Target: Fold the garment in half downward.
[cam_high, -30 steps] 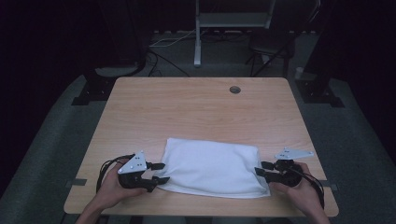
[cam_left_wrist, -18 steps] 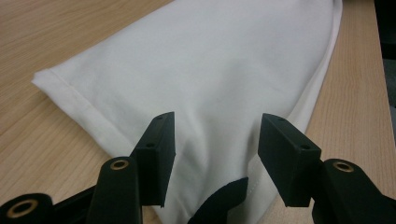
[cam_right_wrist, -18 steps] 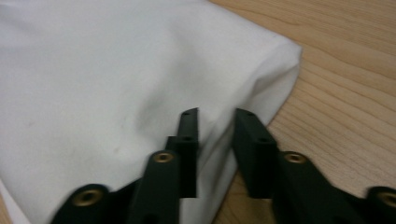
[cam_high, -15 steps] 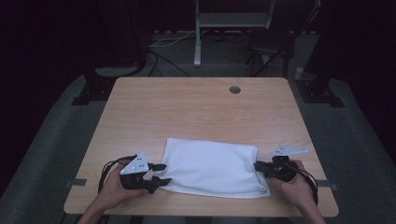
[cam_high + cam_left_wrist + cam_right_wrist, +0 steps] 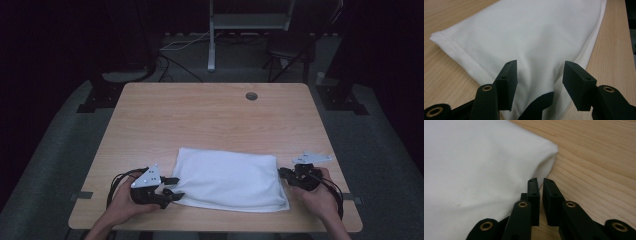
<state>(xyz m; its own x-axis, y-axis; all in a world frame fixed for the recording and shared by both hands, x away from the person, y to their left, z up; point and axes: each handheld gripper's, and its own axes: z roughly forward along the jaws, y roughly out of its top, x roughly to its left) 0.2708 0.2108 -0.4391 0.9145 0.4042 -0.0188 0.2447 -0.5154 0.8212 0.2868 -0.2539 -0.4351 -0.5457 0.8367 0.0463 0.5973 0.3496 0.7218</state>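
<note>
Left gripper [image 5: 172,189] spread wide at the near left corner of the white cloth [image 5: 227,178], fabric lying between the black pads, unpinched. Right gripper [image 5: 283,174] just closed to a narrow slit, touching the cloth's right edge, nothing visibly clamped. Cloth folded flat along the near edge of the table [image 5: 210,117], between both tools.

White cloth [image 5: 229,178], folded to a flat rectangle, lies near the front table edge. Hemmed edges visible at left; layers stacked, apparently two or more.
</note>
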